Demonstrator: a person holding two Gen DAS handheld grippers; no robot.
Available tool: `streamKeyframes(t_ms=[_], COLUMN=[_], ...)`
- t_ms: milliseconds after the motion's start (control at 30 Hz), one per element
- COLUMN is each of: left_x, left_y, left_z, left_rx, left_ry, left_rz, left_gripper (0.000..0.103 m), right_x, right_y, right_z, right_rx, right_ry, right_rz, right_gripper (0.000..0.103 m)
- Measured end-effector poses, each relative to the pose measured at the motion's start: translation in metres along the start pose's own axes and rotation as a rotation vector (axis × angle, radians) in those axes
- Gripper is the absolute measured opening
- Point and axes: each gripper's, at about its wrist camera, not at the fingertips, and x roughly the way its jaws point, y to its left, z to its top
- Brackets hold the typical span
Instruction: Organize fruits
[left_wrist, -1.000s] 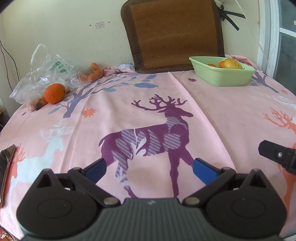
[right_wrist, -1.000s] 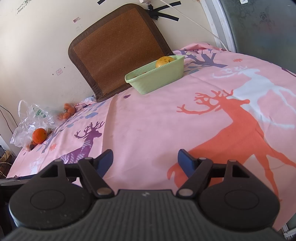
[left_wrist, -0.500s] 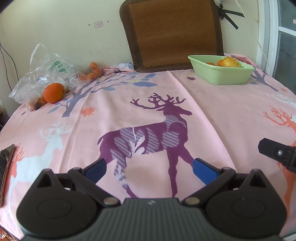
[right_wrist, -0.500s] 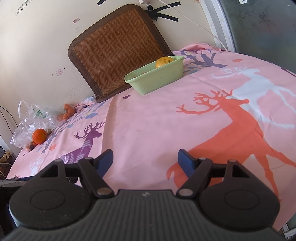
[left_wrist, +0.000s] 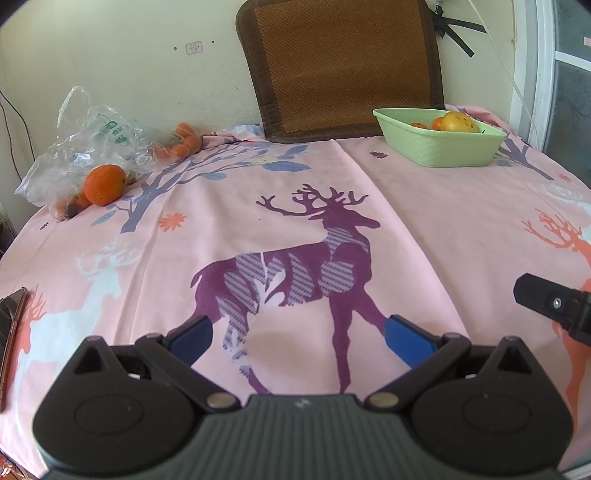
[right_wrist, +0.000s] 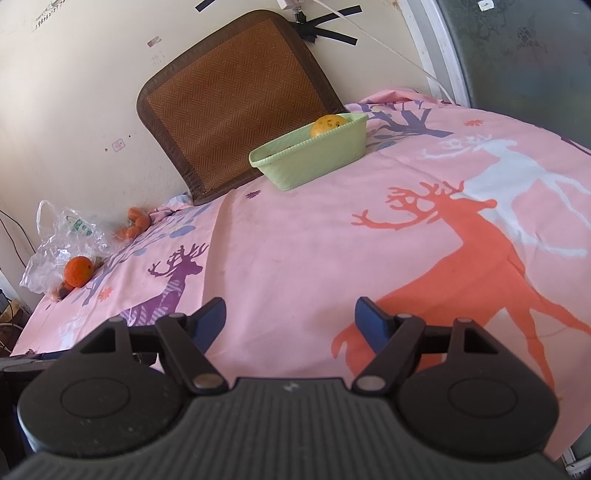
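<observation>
A large orange lies at the mouth of a clear plastic bag at the far left; it also shows in the right wrist view. Small tangerines lie behind the bag. A light green basket at the far right holds a yellow spotted fruit and small orange fruits; the basket shows in the right wrist view too. My left gripper is open and empty over the purple deer print. My right gripper is open and empty over the pink cloth.
A brown woven mat leans on the wall behind the table. A dark flat object lies at the left table edge. Part of the right gripper shows at the right edge of the left wrist view. A window frame stands at right.
The left wrist view has shifted slightly; the fruit and basket sit a little lower and nearer the centre. The right gripper has barely moved. Both grippers stay open.
</observation>
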Motion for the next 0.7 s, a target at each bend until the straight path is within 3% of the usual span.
streamKeyframes(t_ms=[700], left_x=[0.003], left_y=[-0.003], left_z=[0.017], left_rx=[0.024], left_ry=[-0.026], left_rz=[0.003], left_gripper=[0.103], right_x=[0.006], right_y=[-0.003], right_z=[0.006], right_rx=[-0.021], right_ry=[-0.033], right_rz=[-0.007], right_gripper=[0.079])
